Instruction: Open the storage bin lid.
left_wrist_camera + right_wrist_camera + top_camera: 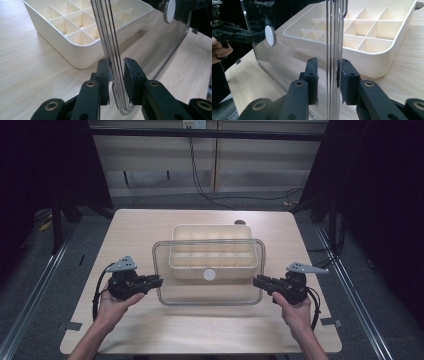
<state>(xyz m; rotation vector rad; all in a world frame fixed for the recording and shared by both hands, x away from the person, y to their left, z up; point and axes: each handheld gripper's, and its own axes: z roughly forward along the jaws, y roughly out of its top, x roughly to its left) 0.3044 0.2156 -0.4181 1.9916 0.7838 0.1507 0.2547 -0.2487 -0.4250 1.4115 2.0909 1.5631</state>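
A clear rectangular lid [210, 294] with a white round knob [209, 274] hangs level over the near half of a cream box [210, 226] split into several compartments. My left gripper [159, 281] is shut on the lid's left edge and my right gripper [256, 281] is shut on its right edge. In the left gripper view the jaws [117, 65] pinch the lid's rim [107, 30], with the knob [169, 10] and the box [75, 53] beyond. In the right gripper view the jaws [329, 66] clamp the rim [334, 32] beside the box [377, 66]; the knob [270, 35] and the other gripper [234, 33] show at left.
The box stands mid-table on a light wooden table [150, 330]. A small dark round thing [240, 222] lies behind the box. Black cables [200, 180] run across the floor beyond the far edge. Dark curtains flank both sides.
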